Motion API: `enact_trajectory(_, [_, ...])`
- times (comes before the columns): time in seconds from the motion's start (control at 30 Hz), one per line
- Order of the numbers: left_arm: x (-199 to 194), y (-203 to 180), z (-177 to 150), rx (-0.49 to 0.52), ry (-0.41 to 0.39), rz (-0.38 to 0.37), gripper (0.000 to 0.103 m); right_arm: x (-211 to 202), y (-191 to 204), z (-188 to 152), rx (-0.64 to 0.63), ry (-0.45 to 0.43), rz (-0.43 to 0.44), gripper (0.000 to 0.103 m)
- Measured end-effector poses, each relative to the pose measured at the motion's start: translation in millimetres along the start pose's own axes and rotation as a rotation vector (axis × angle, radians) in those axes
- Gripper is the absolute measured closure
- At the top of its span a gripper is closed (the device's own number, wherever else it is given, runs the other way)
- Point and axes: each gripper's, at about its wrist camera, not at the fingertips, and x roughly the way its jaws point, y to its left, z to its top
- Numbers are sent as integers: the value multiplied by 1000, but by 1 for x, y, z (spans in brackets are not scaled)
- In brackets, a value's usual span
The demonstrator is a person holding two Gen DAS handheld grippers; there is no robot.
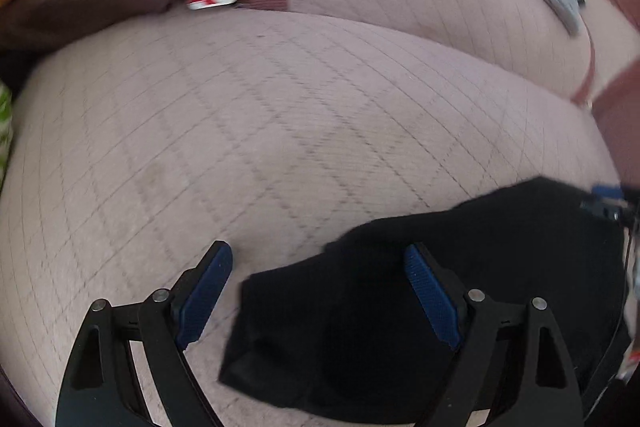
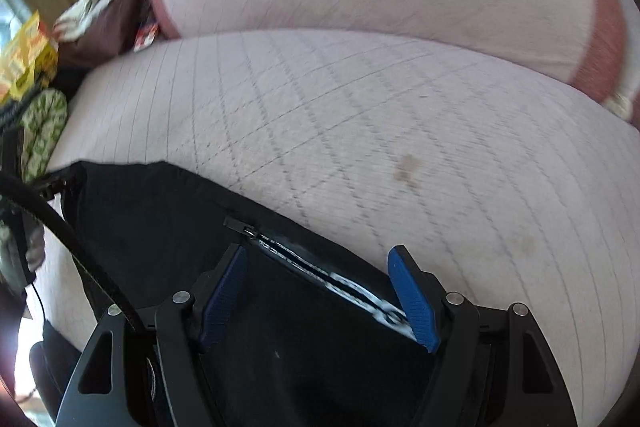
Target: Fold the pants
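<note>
The quilted sofa seat [image 1: 248, 115] carries the black pants [image 1: 420, 307], bunched in a dark heap at its near edge under both tools, so the task looks to be at an early step: taking hold of the cloth to spread or fold it. The left hand-held gripper [image 1: 318, 259] hangs above the heap's left edge, jaws wide apart and empty. The right hand-held gripper [image 2: 318, 261] is likewise spread and empty, straddling the zipper [image 2: 248, 227]; next, each must come down and close on an edge.
</note>
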Motion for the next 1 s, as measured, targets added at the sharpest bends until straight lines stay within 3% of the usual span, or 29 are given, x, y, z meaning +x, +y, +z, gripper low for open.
enact_trajectory(0.07, [1,-6,0,33,1,22,19,12,11,6,-39,19,-33,25])
enact_trajectory(0.13, [-2,-8,2,39,-9,30,45,22,23,10,-90,26,-76,26])
enact_trajectory(0.17, [-4,-8,3,34,-13,8,73,21,29,10,-99,18,-58,44])
enact_trajectory(0.2, [-7,-6,4,14,0,-41,78,18,31,11,-92,17,-37,57])
enact_trajectory(0.23, [-10,-6,6,3,-1,-45,78,14,34,11,-75,12,-2,82])
enact_trajectory(0.33, [-19,-15,10,19,-28,-16,80,2,31,6,-45,-18,-17,95])
enact_trajectory(0.53, [-80,-28,-5,30,-142,-24,80,-40,47,-16,-18,-87,-20,97])
enact_trajectory(0.77, [-170,-42,-57,106,-292,-29,80,-121,73,-89,-8,-190,-4,98])
enact_trajectory(0.9, [-206,-46,-112,138,-346,-16,80,-159,100,-145,1,-208,28,98])
enact_trajectory(1.0, [-216,-46,-164,134,-343,-25,80,-171,114,-199,21,-193,55,98])
